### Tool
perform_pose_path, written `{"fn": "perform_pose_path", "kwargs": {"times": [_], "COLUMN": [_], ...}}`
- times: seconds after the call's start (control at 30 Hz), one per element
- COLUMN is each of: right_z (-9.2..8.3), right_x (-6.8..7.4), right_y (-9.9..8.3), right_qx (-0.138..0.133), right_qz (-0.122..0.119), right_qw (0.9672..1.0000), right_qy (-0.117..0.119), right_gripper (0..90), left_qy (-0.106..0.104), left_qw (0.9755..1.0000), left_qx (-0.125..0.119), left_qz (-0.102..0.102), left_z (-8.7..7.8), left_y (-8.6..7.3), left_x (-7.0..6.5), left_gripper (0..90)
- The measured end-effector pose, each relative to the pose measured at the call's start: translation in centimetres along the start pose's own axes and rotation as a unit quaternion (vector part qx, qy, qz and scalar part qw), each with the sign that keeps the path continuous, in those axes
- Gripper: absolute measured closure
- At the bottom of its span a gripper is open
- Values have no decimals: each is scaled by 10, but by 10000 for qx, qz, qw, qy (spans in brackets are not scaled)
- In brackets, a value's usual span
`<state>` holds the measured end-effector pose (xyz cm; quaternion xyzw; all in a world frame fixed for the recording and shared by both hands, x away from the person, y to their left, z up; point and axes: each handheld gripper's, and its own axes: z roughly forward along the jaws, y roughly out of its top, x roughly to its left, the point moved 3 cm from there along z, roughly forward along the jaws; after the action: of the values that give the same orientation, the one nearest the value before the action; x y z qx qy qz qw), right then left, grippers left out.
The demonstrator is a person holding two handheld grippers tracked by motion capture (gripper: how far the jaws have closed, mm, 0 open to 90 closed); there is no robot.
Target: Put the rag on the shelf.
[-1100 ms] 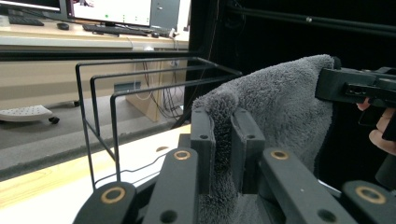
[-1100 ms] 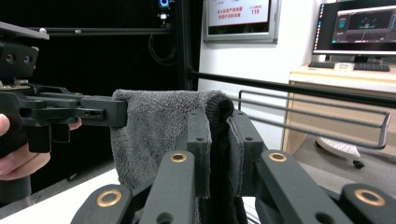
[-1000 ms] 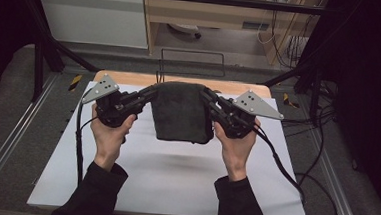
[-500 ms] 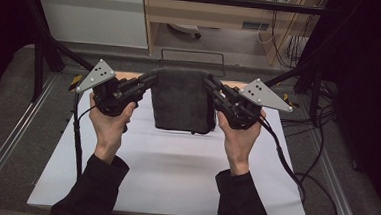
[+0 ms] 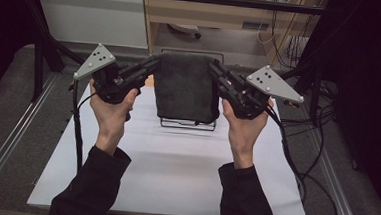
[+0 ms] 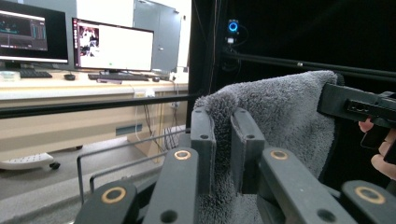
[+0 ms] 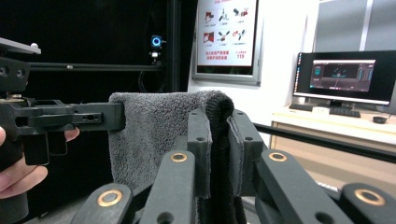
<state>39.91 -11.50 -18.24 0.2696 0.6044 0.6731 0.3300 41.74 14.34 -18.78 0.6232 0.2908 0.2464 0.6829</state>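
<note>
1. Nearest the camera in the high view, two dark sleeves (image 5: 91,186) come in over the white surface (image 5: 174,176), one hand to each tool.
2. The left tool (image 5: 148,69) is clamped nearly closed on the towel's (image 5: 185,87) upper left corner; in the left gripper view the grey pile is squeezed between its two black jaws (image 6: 223,140).
3. The right tool (image 5: 215,71) grips the upper right corner in the same way; in the right gripper view a dark folded edge of the towel (image 7: 154,130) is pinched between its jaws (image 7: 219,144).
4. With a corner in each tool, the towel hangs as a flat sheet between them, its top edge stretched level. Holding it by both corners probably keeps it spread and free of creases, ready to drape.
5. The towel hangs clear of the surface, its lower edge just over a thin wire rack (image 5: 187,123) that stands on the sheet.
6. The rack sits directly beneath the towel, so it looks like the likely place for hanging.
7. Beyond the surface are a wooden cabinet (image 5: 214,14) and loose cables (image 5: 302,44).
</note>
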Motion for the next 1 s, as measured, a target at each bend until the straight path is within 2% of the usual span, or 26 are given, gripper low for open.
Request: {"fn": "perform_pose_path", "kwargs": {"times": [0.33,0.73,1.0], "right_z": [8,28,38], "right_x": [-6,-22,-30], "right_y": [21,42,55], "right_qx": [-145,-250,-343], "right_qz": [-93,-79,-152], "right_qw": [9998,9995,9991], "right_qy": [-80,-183,-217], "right_gripper": [813,814,813], "left_qy": [65,142,123], "left_qw": [9998,9995,9995], "left_qx": [-92,-217,-272], "left_qz": [152,152,108], "left_z": [11,27,36], "left_y": [22,50,63], "left_x": [3,11,17], "left_gripper": [807,807,807]}}
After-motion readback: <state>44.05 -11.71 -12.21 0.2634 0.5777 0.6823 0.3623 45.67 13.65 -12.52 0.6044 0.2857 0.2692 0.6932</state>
